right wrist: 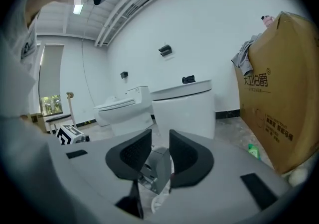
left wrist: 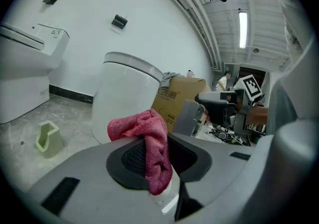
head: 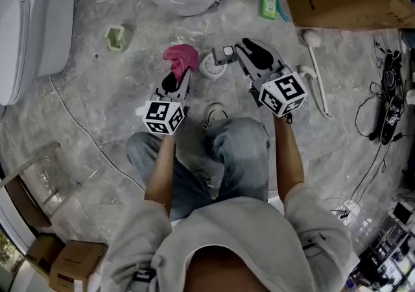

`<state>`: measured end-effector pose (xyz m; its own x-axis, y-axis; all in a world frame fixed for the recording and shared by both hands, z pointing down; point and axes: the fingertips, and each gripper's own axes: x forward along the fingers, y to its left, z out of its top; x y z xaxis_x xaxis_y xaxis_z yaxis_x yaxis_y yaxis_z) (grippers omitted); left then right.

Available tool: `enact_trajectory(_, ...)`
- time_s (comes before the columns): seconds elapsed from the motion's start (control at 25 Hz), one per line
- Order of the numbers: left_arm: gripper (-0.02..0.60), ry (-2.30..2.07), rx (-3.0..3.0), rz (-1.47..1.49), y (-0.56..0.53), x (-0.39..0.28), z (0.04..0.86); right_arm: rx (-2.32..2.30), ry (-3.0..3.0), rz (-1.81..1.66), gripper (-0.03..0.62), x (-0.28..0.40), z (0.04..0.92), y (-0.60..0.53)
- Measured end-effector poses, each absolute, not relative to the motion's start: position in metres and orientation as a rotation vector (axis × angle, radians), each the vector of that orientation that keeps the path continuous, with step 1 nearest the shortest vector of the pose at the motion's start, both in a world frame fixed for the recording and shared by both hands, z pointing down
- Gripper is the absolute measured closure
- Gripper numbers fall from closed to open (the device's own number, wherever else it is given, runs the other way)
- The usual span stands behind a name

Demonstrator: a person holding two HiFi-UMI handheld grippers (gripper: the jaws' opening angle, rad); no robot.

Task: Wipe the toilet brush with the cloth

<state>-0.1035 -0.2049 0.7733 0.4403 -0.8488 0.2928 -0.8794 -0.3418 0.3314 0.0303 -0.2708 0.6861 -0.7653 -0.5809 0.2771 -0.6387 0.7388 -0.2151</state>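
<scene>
Left gripper (head: 176,82) jaws clamp the pink cloth (head: 181,57), seemingly ready to wipe; right gripper (head: 238,52) jaws pinch the toilet brush (right wrist: 158,166) handle, steadying it

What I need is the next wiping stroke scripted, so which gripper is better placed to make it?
Left. The left gripper is shut on the pink cloth, which sits close beside the grey handle. The right gripper is closed around that handle, so it likely serves better holding it.
</scene>
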Motion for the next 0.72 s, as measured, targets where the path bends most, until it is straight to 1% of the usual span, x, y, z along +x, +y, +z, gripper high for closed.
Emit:
enact_trajectory(0.2,0.479,-1.445,2.322,0.052,-0.210,-0.091,0.785,0.995,-2.755,0.326,0.490,0.024,0.690,-0.275)
enact_trajectory(0.28,0.479,-1.444,2.338,0.047,-0.211,-0.088,0.784,1.009,-2.741,0.298,0.507,0.021,0.693,-0.275)
enact_trajectory(0.52,0.479,-1.420,2.342,0.074,-0.213,-0.067,0.793,0.973,-2.722,0.267,0.510,0.017,0.692,-0.272)
enact_trajectory(0.72,0.479,-1.331,2.330,0.031,-0.217,-0.045,0.811,0.973,-2.730,0.267,0.510,0.017,0.691,-0.272)
